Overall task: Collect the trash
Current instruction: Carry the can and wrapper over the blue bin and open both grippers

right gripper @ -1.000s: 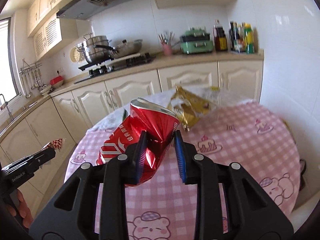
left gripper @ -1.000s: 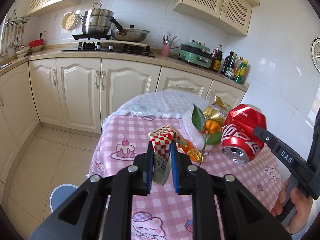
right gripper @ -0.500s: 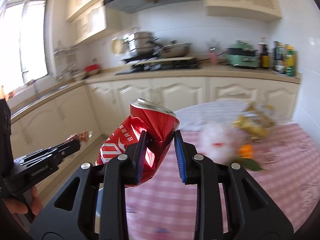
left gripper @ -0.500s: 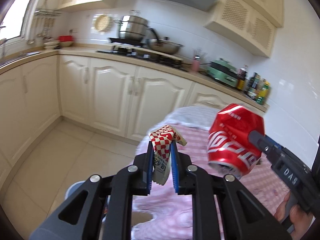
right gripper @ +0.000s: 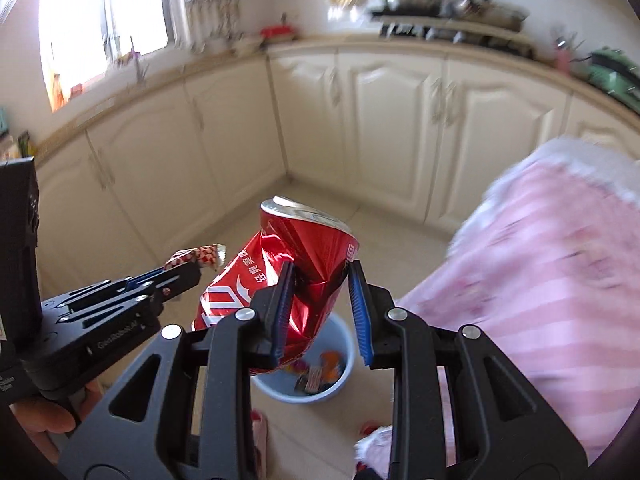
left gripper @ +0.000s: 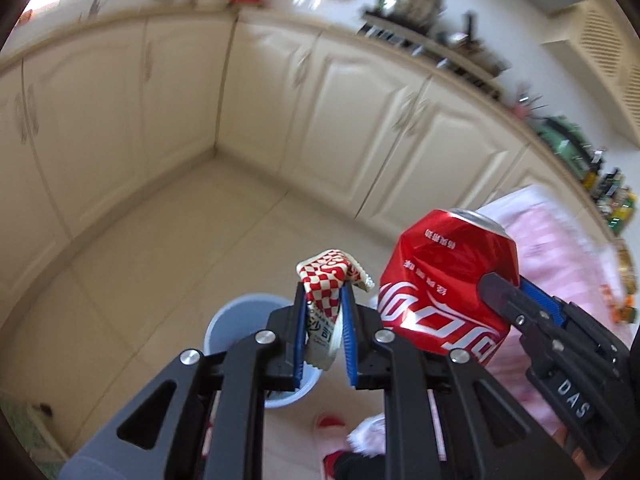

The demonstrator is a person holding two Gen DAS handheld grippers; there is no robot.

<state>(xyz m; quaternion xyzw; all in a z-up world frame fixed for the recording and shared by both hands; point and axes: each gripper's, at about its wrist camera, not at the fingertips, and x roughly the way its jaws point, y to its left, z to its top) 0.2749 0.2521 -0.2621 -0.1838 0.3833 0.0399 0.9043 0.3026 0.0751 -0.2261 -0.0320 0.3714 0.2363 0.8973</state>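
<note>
The left gripper, seen along its own blue-padded fingers, is clamped on a red-and-white checkered snack wrapper, whose crumpled top pokes above the fingertips while its printed white lower end hangs between the pads. Just to its right, the right gripper pinches a dented red cola can by its creased middle, the silver top tilted upward and away from the camera, the left pad pressed into the dent and the right pad at the can's far edge. In the left wrist view the same can fills the space beside the wrapper, with the other tool's black fingers reaching in from the lower right. In the right wrist view the wrapper shows at the tip of the left tool, which enters from the left edge, a person's hand partly visible under it.

Both pieces of trash are held in the air above a light blue waste bin standing on the cream tiled floor; the bin already holds some dark and orange scraps. In the left wrist view the bin sits directly behind the tool's fingers. A table draped in a pink checked cloth rises to the right, and blurred cream kitchen cabinets run along the walls behind.
</note>
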